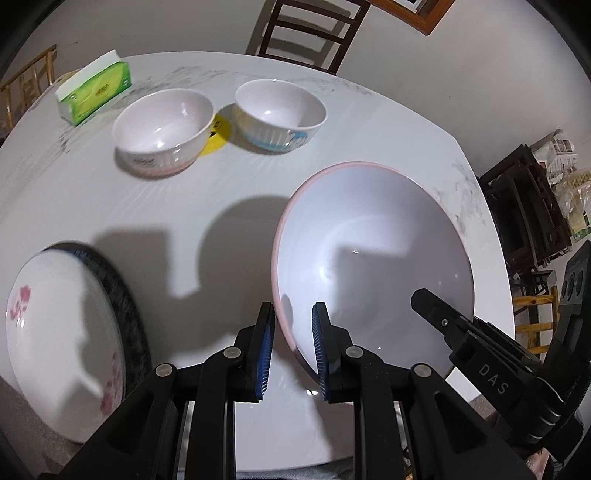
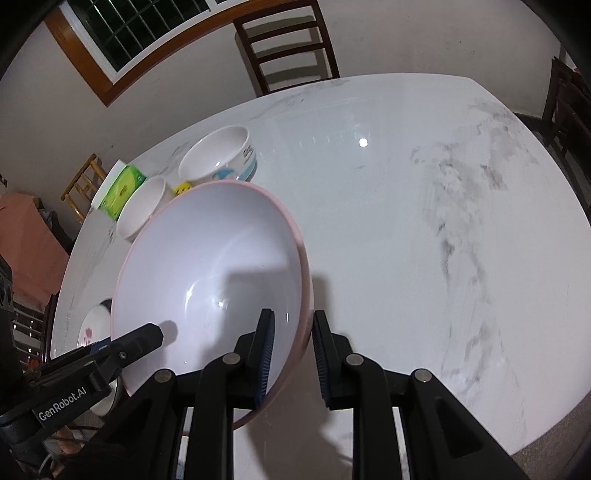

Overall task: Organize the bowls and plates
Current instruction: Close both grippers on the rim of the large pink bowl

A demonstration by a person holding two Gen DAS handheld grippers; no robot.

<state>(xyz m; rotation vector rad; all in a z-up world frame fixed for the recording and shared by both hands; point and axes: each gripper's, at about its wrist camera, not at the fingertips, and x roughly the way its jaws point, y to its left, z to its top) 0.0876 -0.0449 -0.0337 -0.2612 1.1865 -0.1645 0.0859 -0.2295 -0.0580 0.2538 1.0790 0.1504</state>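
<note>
A large white bowl with a pink rim [image 1: 373, 251] hangs tilted just above the table, casting a shadow to its left. My left gripper [image 1: 293, 325] is shut on its near-left rim, blue pads on either side of the wall. My right gripper [image 2: 291, 325] is shut on the opposite rim of the same bowl [image 2: 207, 258]. One finger of the right gripper [image 1: 428, 302] shows inside the bowl in the left wrist view. A left gripper finger [image 2: 147, 334] shows in the right wrist view. Two small white bowls [image 1: 164, 129] [image 1: 280, 114] stand at the back. A flowered white plate [image 1: 62, 332] lies on a dark-rimmed plate at the left.
The white marble table [image 2: 406, 221] has bare surface to the right of the big bowl. A green tissue pack [image 1: 96, 92] and a small yellow item [image 1: 218, 136] lie by the small bowls. A dark wooden chair [image 1: 310, 33] stands behind the far edge.
</note>
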